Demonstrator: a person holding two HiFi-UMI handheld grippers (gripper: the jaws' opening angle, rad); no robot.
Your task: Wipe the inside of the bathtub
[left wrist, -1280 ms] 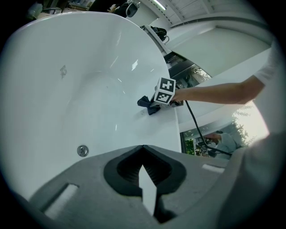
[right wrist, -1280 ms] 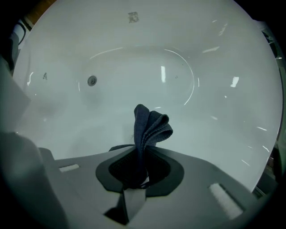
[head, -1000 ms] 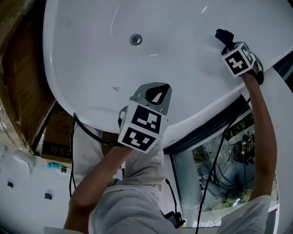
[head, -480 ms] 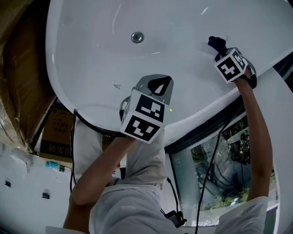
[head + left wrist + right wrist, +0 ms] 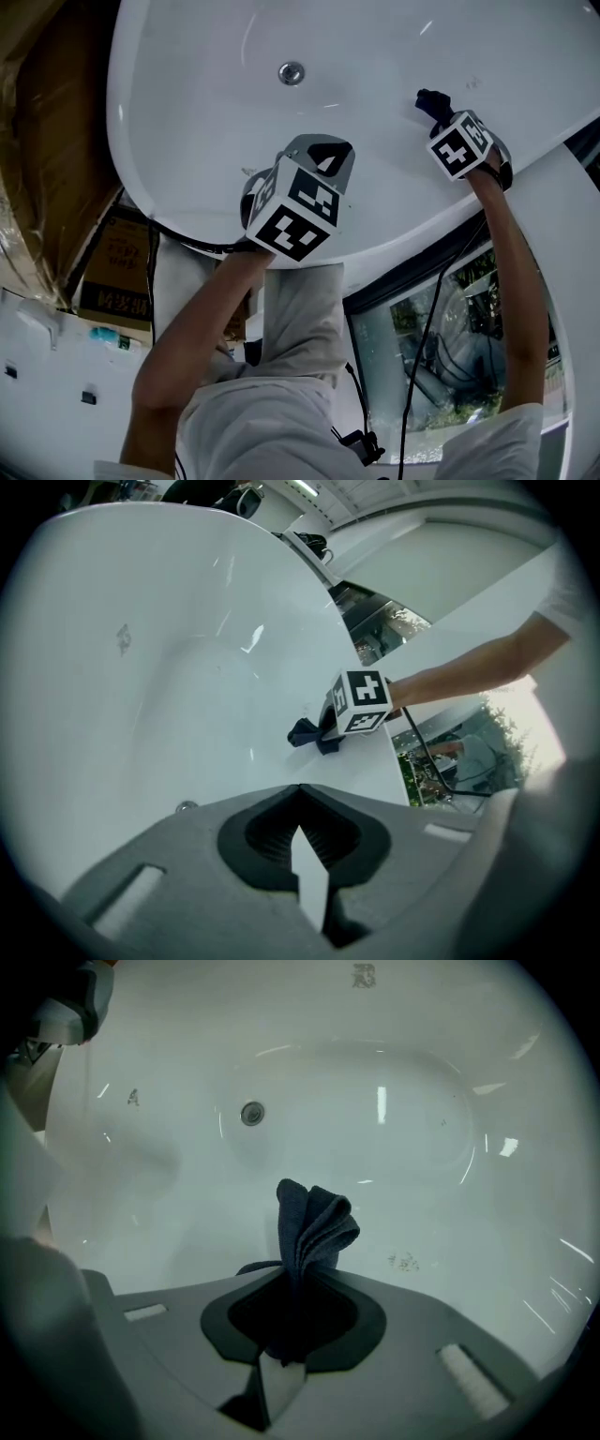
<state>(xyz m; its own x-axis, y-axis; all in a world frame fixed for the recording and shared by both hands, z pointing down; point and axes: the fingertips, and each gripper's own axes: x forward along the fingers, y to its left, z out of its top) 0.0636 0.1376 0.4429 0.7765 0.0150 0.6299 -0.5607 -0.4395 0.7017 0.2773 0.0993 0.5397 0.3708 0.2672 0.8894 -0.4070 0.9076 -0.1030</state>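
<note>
You've got one tub (image 5: 187, 103) with one drain (image 5: 292, 72), one cloth (image 5: 314, 1227), one box (image 5: 117, 272) (just beside the tub), and two grippers: left gripper (image 5: 300, 808), right gripper (image 5: 292, 1316).

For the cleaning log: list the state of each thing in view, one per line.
bathtub, no water in it, small dark specks on its inside.
drain, uncovered.
cloth, dark, bunched, clamped between the right gripper's jaws, at the tub's side wall.
right gripper, shut on the cloth.
left gripper, shut, nothing between its jaws, held above the tub.
</note>
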